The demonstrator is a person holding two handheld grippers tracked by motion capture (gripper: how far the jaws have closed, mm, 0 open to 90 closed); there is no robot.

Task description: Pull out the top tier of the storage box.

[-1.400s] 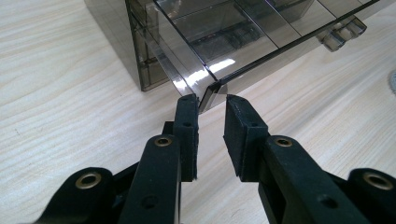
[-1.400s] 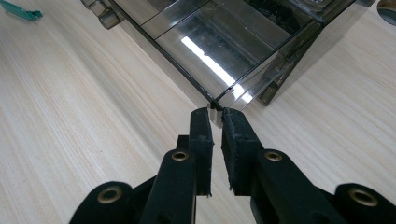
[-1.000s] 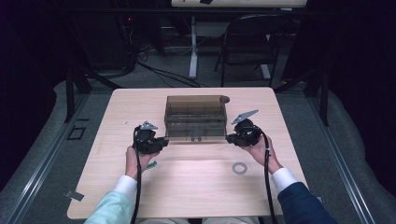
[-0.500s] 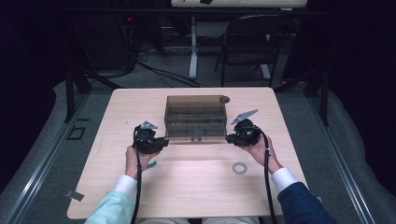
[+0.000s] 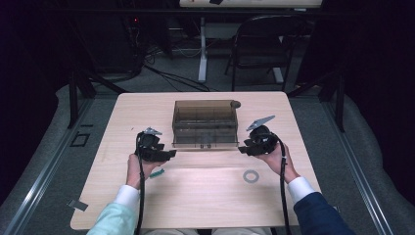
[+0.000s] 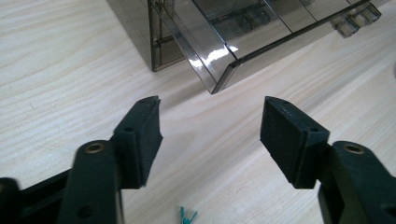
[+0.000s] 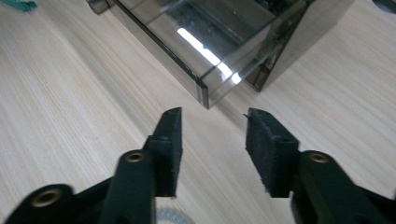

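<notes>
High view: smoky drawer box (image 5: pixel 205 122) lies crosswise, drawer fronts facing the person

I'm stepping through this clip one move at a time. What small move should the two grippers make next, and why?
Probably ease both grippers forward onto the drawer's front corners. The left gripper and right gripper are open and empty, each aimed at a near corner of the smoky drawer box, whose bottom drawer juts out slightly; neither touches it yet.

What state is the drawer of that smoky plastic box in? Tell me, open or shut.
Open, partly. In the left gripper view the drawer juts out past the box's frame toward the open left claw. Its contents cannot be told.
</notes>
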